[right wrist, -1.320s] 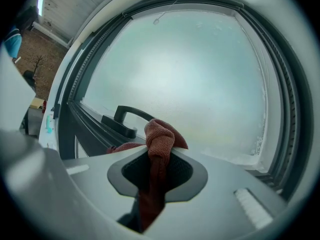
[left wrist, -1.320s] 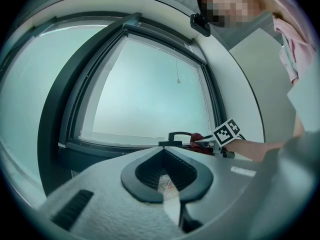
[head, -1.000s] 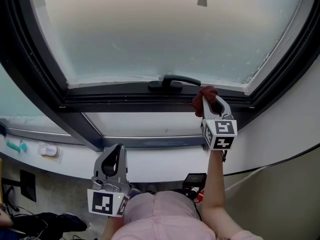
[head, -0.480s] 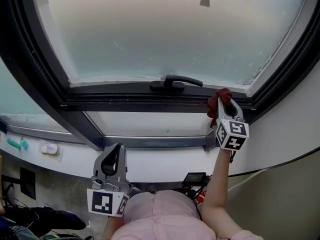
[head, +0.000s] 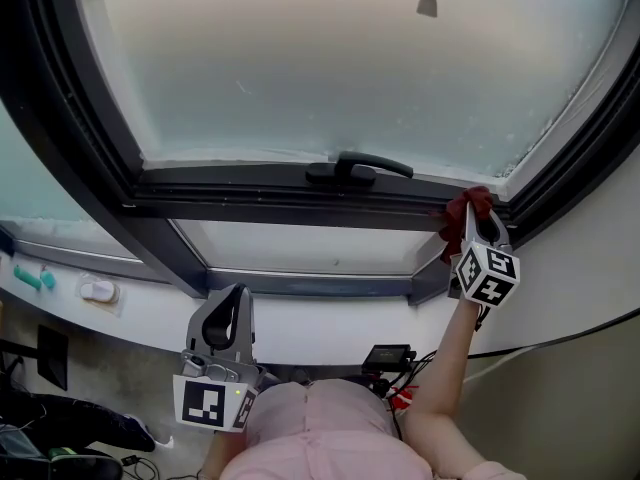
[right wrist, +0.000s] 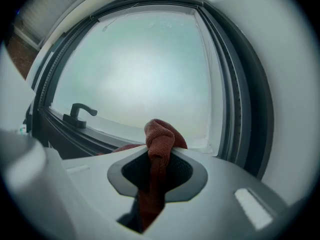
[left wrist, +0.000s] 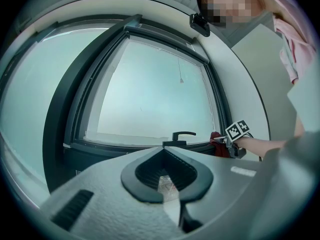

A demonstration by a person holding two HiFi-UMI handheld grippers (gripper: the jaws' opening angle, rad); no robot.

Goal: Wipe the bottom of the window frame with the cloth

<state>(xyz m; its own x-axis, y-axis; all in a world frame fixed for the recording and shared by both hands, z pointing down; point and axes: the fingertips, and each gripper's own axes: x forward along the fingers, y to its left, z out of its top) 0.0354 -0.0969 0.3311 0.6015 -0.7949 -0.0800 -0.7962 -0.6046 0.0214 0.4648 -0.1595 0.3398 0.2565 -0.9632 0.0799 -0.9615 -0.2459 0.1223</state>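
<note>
Along the bottom rail: we press the red cloth (head: 466, 206) against the window frame (head: 250, 196) at its far right end, in the corner where the dark rail meets the right upright.
Cloth: it is bunched into a rounded wad. Its top bulges out past the jaw tips and touches the frame, and a narrower tail runs back down between the jaws.
Right gripper (head: 472, 222): it is clenched on the cloth, with both jaws pinching the tail. Our arm reaches up and to the right, and the marker cube sits just below the wad.
Left gripper (head: 228, 316): its jaws are closed together with nothing between them. We hold it low, close to our body, beneath the white sill and well apart from the rail.
Handle (head: 358, 166): this dark lever is mounted on the bottom rail to the left of the cloth and is not touching it.
Glass (head: 330, 58): the pale frosted pane rises directly above the rail, and the cloth sits at its lower right corner.
</note>
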